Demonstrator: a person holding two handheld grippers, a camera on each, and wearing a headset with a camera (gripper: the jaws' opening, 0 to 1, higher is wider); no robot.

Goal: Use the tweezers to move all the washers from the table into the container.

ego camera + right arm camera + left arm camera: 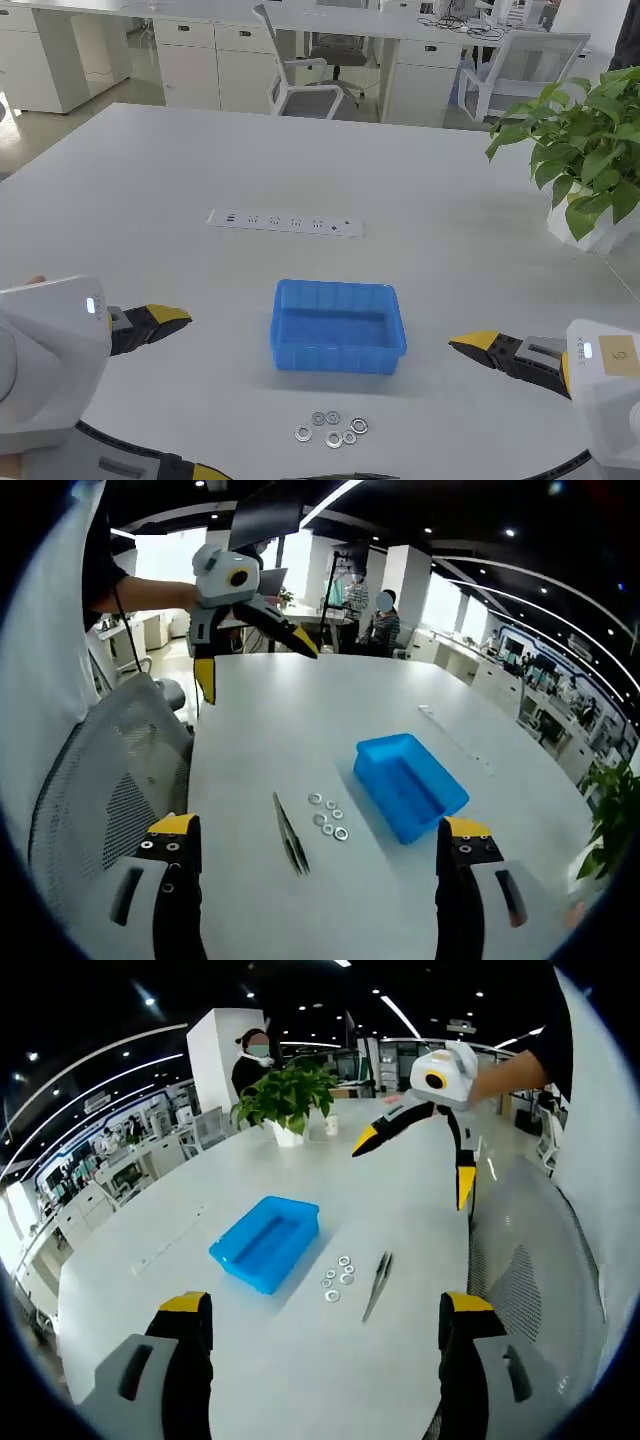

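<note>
Small shiny silver washers point(333, 430) lie flat, clustered.

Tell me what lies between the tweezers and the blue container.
The cluster of washers lies between the tweezers and the blue container, touching neither. The right gripper view shows this plainly.

Head view: tweezers point(350, 477) cut by bottom edge, only a sliver; plant point(590, 150) cropped at right edge. Left gripper view: washers point(340, 1276) too small to count.
</note>
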